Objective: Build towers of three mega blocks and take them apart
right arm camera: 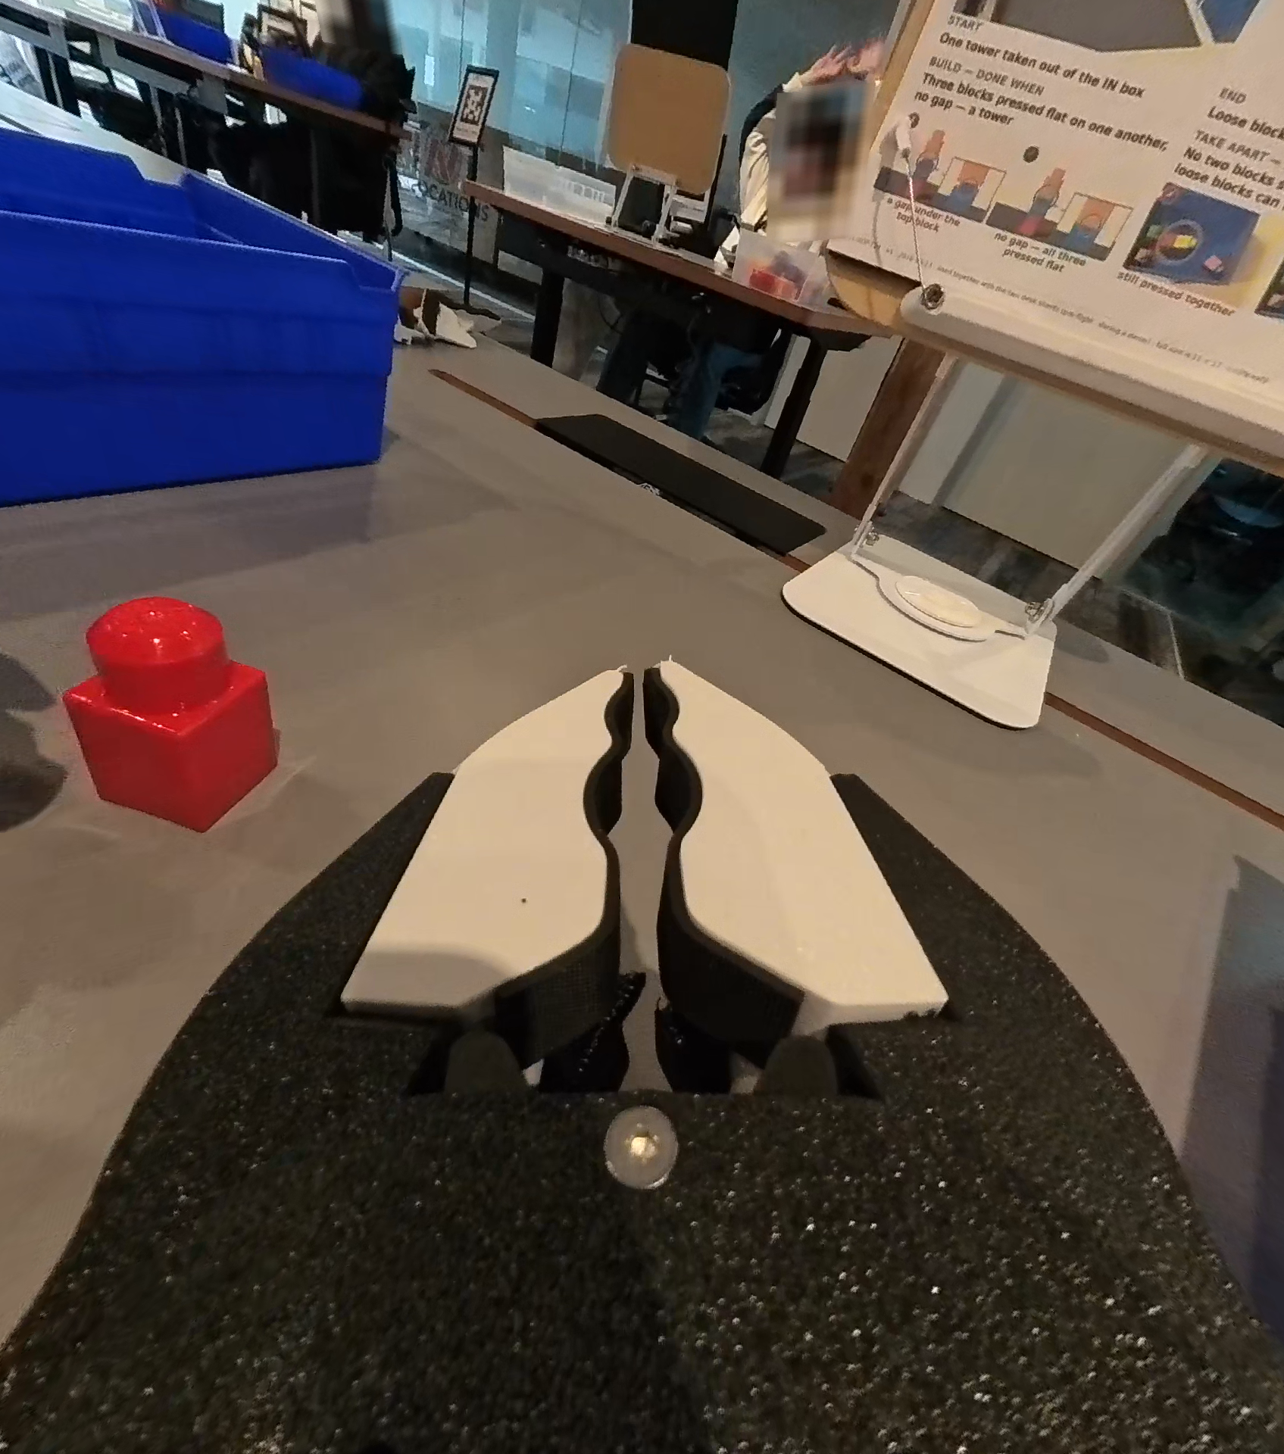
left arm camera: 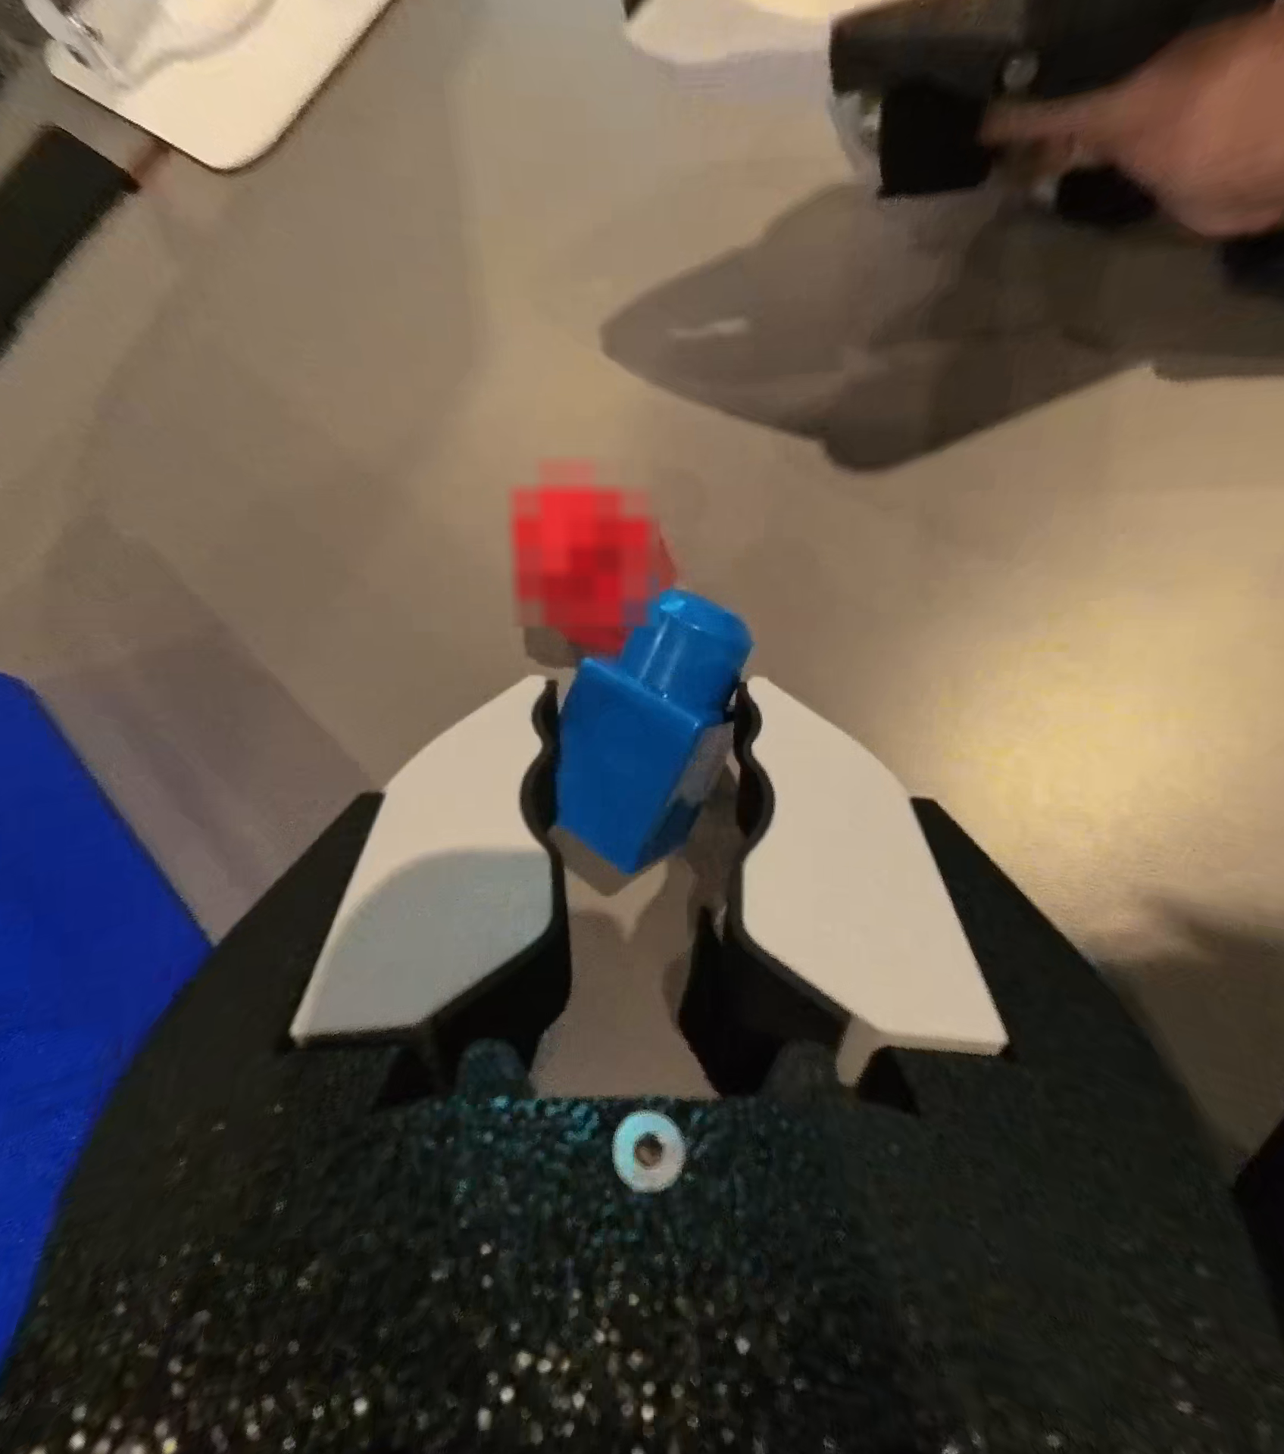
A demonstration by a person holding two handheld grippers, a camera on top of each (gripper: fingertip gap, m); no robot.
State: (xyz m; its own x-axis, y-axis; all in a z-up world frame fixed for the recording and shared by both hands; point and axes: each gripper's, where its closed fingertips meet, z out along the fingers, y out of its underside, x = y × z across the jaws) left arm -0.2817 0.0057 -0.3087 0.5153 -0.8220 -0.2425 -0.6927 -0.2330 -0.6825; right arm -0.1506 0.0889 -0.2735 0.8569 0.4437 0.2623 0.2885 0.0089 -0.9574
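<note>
A blue block [left arm camera: 642,755], single-studded, sits tilted between the white fingers [left arm camera: 457,850] of the left hand-held gripper [left arm camera: 642,708], its stud pointing forward and up, raised off the worktop [left arm camera: 308,393]. A red block [right arm camera: 170,712] of the same one-stud shape stands upright on the worktop, stud on top, just beyond the blue one and apart from it.

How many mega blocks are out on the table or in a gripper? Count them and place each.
2. A blue block is clamped, tilted, in the left gripper. A red block stands upright on the grey table. The blue bins may hide more.
</note>
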